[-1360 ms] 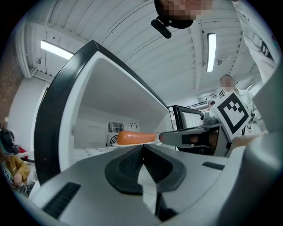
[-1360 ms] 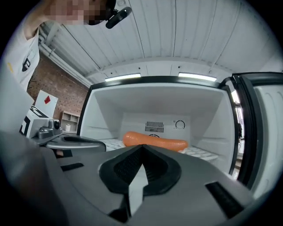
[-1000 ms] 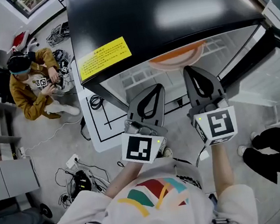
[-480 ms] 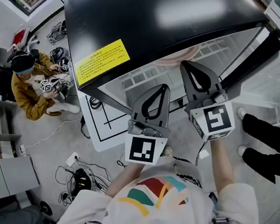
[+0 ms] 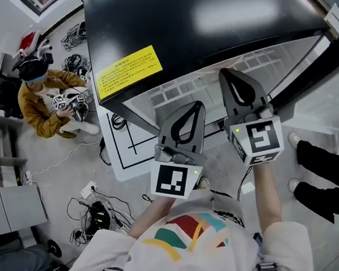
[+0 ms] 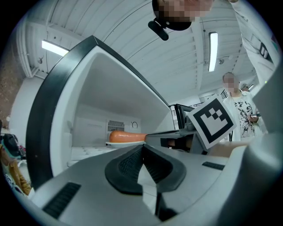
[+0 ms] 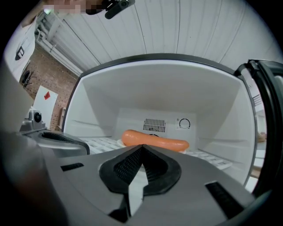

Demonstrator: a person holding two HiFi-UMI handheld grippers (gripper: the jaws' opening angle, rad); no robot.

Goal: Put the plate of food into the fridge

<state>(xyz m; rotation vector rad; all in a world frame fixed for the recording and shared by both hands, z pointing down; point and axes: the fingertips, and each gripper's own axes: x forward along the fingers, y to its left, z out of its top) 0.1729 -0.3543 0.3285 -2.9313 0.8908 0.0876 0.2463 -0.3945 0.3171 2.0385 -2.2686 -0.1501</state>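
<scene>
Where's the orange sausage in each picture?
Head view: not in it; the fridge's black top hides the inside.
Left gripper view: the sausage lies a little left of the middle, on the fridge shelf.
Right gripper view: the sausage lies in the middle, fairly low.
Shared landmark: the vent grille on the fridge's back wall, just above the sausage in both gripper views.

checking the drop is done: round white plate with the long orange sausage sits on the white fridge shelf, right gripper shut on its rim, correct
Not the grip. The round white plate holds the long orange sausage on the white fridge shelf, but the right gripper view shows the right gripper shut on nothing.
</scene>
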